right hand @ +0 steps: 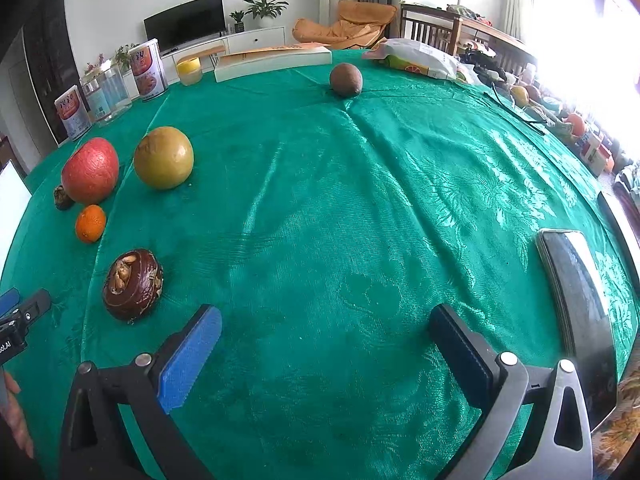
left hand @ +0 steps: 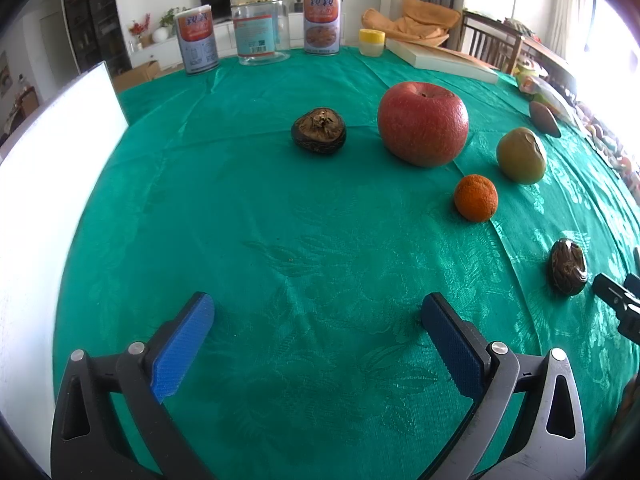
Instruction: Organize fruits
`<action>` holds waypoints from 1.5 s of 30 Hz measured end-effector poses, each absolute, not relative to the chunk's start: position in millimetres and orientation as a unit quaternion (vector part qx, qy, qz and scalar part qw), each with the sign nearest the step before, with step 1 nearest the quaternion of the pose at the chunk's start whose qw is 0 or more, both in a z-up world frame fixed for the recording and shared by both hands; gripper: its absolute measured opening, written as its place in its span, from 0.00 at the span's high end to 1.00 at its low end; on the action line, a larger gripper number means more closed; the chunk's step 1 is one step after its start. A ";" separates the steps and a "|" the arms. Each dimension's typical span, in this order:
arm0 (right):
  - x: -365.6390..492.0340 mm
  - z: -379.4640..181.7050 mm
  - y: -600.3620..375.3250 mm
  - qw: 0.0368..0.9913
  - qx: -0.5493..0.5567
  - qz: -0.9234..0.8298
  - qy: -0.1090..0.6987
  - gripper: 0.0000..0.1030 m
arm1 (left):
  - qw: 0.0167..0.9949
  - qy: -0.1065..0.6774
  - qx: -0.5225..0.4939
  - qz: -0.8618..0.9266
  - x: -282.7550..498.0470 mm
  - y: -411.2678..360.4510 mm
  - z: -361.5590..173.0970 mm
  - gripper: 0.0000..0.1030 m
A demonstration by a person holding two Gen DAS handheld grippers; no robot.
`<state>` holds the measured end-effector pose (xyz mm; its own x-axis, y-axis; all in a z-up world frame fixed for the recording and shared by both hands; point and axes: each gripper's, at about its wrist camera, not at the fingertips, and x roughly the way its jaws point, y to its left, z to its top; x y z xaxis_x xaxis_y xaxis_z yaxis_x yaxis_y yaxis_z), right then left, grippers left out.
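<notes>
Fruits on green bench: firm, heavy apple (left hand: 423,124) needs equatorial grip; both claws, left claw (left hand: 318,320) and right claw (right hand: 326,334), released, empty.

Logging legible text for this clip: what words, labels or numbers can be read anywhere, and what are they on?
"SoLAI", cut off at the frame edge: on the left gripper, seen from the right wrist view.
Large Chinese characters on the two cans: too blurred to read.
Label and barcode on the clear jar: too small to read.
Print on the box and the snack bag: not legible.
</notes>
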<state>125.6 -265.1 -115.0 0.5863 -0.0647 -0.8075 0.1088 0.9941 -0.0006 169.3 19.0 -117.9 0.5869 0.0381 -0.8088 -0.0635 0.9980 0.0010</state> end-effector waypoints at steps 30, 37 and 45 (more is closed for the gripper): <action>124.7 -114.4 -265.9 0.891 0.027 -0.046 0.451 0.00 | 0.898 0.440 0.005 -0.024 231.8 27.2 -97.5 0.58; 124.7 -114.1 -265.9 0.891 0.028 -0.046 0.451 0.00 | 0.883 0.468 0.002 -0.043 152.8 16.4 -101.1 0.57; 122.9 -113.3 -270.0 0.893 0.039 -0.041 0.446 0.00 | 0.892 0.452 0.000 0.007 150.5 28.6 -117.8 0.01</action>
<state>122.9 -270.0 -113.2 0.5982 -0.0392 -0.8004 0.1087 0.9935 0.0326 150.5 28.6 -117.8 0.5912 0.0119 -0.8065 -0.0116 0.9999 0.0062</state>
